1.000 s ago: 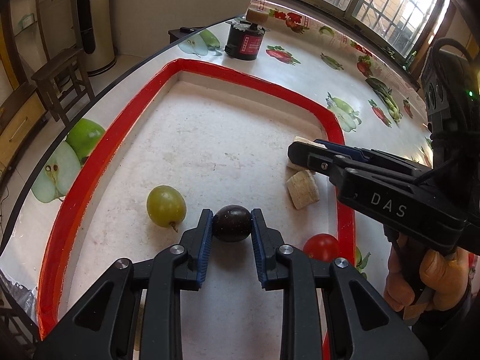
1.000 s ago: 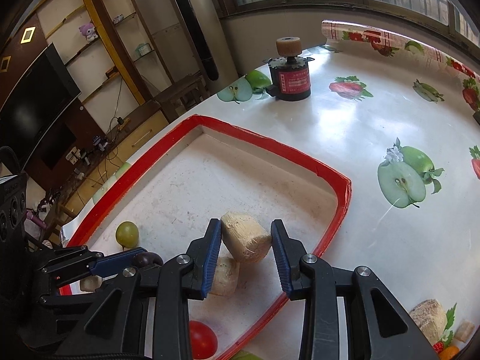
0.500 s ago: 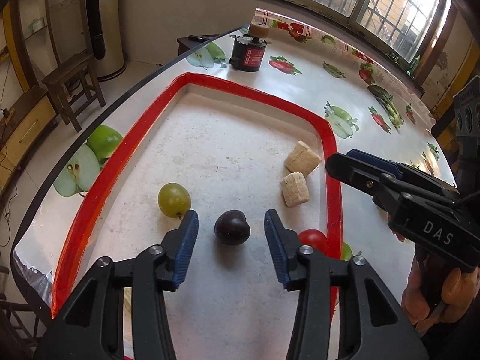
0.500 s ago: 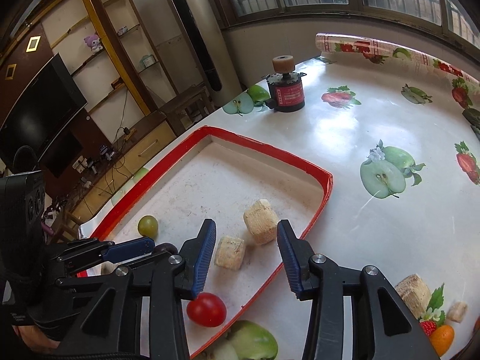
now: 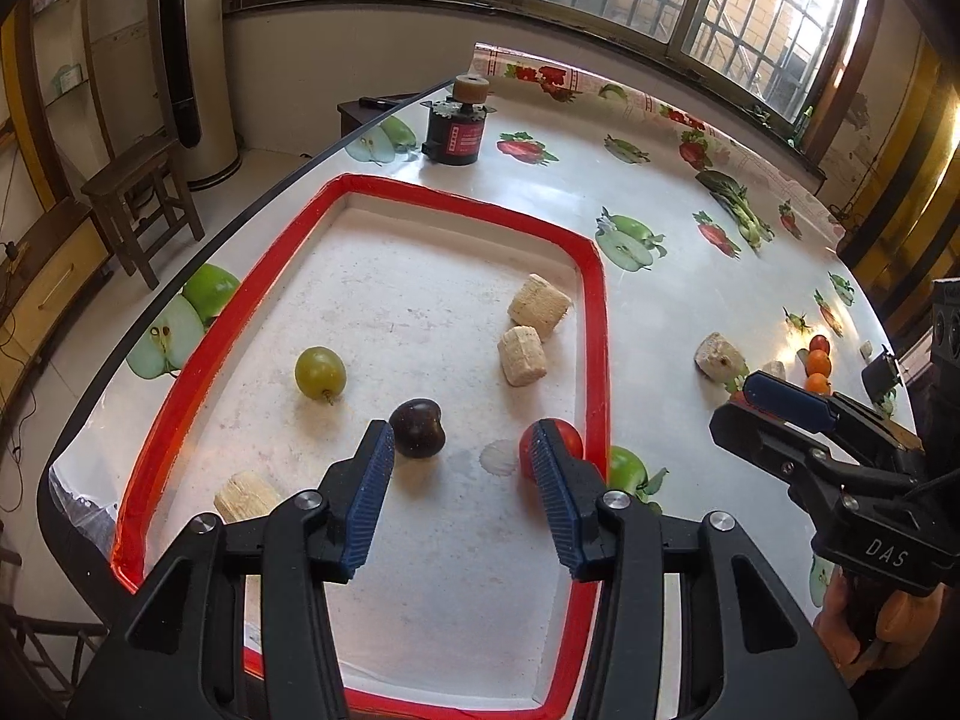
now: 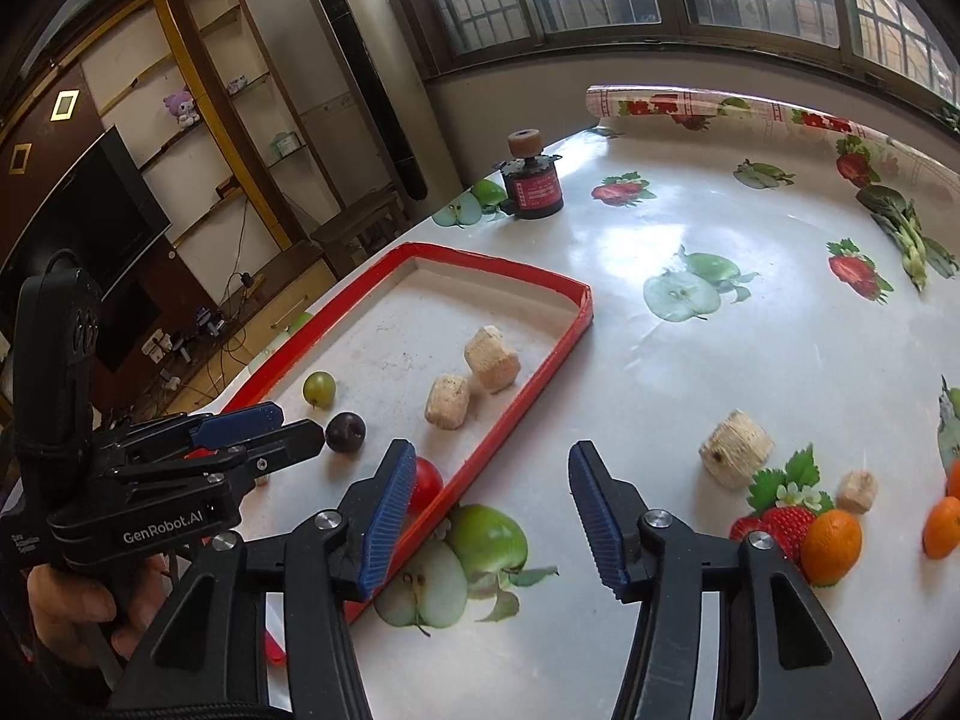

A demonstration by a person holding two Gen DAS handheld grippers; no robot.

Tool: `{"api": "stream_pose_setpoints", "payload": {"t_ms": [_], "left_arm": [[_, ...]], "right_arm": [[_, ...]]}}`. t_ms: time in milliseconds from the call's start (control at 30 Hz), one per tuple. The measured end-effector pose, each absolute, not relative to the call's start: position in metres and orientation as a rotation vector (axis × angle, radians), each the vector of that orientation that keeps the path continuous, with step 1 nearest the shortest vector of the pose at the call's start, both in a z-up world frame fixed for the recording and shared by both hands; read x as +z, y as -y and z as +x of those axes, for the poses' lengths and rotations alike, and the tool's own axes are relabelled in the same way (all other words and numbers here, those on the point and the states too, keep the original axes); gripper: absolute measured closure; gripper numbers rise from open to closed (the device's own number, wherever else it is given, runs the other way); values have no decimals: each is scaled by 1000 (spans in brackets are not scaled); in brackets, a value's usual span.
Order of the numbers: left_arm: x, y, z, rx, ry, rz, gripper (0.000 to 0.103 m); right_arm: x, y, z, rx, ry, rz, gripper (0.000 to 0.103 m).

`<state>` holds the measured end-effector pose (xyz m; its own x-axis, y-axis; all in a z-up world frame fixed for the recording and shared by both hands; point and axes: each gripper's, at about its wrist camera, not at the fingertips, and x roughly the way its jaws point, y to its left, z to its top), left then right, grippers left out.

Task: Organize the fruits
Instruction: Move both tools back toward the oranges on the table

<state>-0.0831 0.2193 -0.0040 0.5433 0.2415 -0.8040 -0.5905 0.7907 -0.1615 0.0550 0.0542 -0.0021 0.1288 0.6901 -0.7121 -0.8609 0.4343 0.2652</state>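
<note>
Overhead, barred windows light a counter (image 5: 660,312) in fruit-print oilcloth; a red-rimmed tray (image 5: 591,276) sits at its near-left edge, holding the dark plum (image 5: 418,427), green grape (image 5: 320,372) and red tomato (image 5: 570,438); bare cloth spreads right; both hand-held grippers, left (image 5: 462,468) and right (image 6: 492,498), gape empty, the right's jaws just widening.

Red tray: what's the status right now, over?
Left tool and right tool open, jaws just opened, nothing between them. Dark plum and pale chunks lie in red tray. Nothing in the way.
</note>
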Motion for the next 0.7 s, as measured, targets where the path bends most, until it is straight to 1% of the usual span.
{"api": "stream_pose_setpoints", "payload": {"t_ms": [133, 200, 233, 267, 333, 700], "left_arm": [[-1, -207, -82, 493, -865, -440, 57], [1, -199, -81, 482, -864, -434, 57], [2, -195, -81, 477, -863, -428, 55], [3, -191, -80, 474, -861, -424, 48], [5, -183, -80, 469, -851, -415, 41], [6, -140, -60, 381, -865, -377, 41]], "right_arm": [[-2, -27, 54, 1106, -888, -223, 40], [-3, -12, 55, 1081, -889, -215, 37], [-3, -4, 55, 1069, -888, -210, 32], [-3, 4, 56, 1057, -887, -203, 29], [-4, 21, 59, 1037, -888, -187, 28], [-13, 103, 71, 902, -898, -119, 28]]}}
